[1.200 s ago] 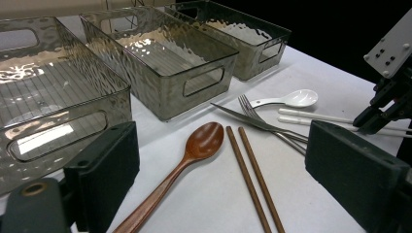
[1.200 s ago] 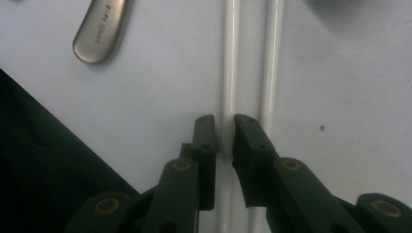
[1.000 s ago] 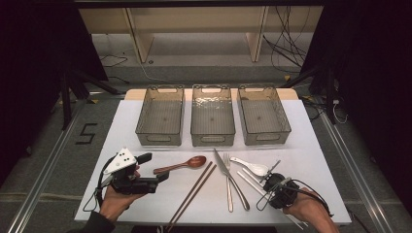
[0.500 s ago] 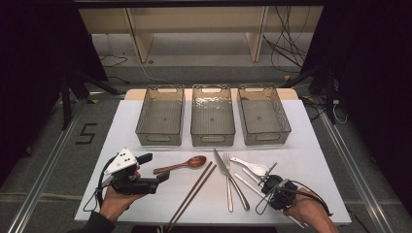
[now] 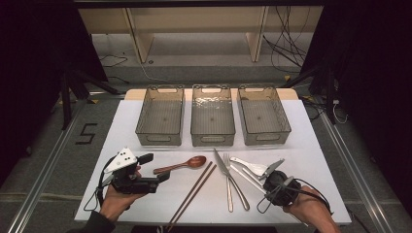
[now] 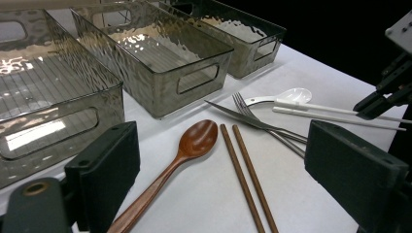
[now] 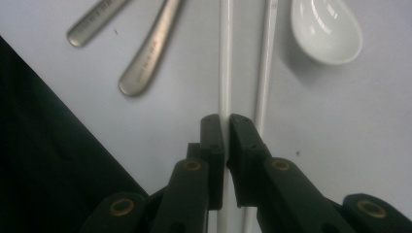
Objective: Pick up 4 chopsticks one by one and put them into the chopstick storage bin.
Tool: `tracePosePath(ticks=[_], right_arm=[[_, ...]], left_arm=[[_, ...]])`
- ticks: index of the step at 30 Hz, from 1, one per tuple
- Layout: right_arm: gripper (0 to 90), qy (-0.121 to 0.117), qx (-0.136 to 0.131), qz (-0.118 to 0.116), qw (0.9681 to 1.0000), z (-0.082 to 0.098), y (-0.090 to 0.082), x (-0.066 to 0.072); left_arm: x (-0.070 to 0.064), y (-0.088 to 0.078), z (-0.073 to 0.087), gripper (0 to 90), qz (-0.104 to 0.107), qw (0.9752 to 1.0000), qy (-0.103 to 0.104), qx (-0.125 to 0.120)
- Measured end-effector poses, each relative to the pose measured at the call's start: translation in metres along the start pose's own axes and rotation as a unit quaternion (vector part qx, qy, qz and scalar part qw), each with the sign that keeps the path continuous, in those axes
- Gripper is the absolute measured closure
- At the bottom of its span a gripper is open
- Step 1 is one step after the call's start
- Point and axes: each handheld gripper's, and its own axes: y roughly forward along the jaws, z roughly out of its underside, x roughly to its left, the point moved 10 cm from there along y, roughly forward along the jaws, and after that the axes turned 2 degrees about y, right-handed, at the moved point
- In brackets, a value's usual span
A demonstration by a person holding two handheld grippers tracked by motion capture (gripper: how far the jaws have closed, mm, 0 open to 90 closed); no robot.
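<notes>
A: Right gripper point(image 7: 225, 127) status?
B: Fingers clamped on one white chopstick point(image 7: 224, 58); its twin point(image 7: 265, 73) lies just beside, against the white surface point(image 7: 340, 126), near the white spoon point(image 7: 326, 30).
A: Left gripper point(image 5: 163, 168)?
B: Fingers apart, nothing between them, hovering near the wooden spoon point(image 6: 192, 143) and brown chopsticks point(image 6: 245, 174).
A: Bins?
B: Three grey bins point(image 5: 212, 116) side by side at the far edge, well apart from the cutlery.

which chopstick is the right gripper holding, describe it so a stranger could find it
Start at the right-hand clear bin and come toward the near table edge, to the white spoon. Two white chopsticks lie beside it; the held chopstick is the one clamped in the right gripper, farther from the spoon's bowl.
</notes>
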Motion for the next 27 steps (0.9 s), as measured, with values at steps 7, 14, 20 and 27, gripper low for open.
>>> tracePosePath(ticks=[7, 14, 20, 27], right_arm=[[85.8, -0.027, -0.031, 0.006, 0.9991, -0.021, -0.013, 0.006], [85.8, -0.055, -0.056, -0.001, 0.9969, -0.041, -0.023, 0.017], [85.8, -0.089, -0.062, -0.008, 0.994, -0.056, -0.021, 0.029], [85.8, -0.121, -0.062, -0.018, 0.9906, -0.068, -0.017, 0.043]], left_arm=[[0.0, 0.005, -0.003, 13.1, 0.01, 0.9997, 0.009, 0.018], [-0.008, 0.013, -0.015, 13.5, 0.031, 0.9987, 0.028, 0.028], [-0.015, 0.028, -0.026, 13.5, 0.056, 0.9936, 0.074, 0.065], [-0.025, 0.035, -0.024, 14.1, 0.072, 0.9856, 0.116, 0.099]])
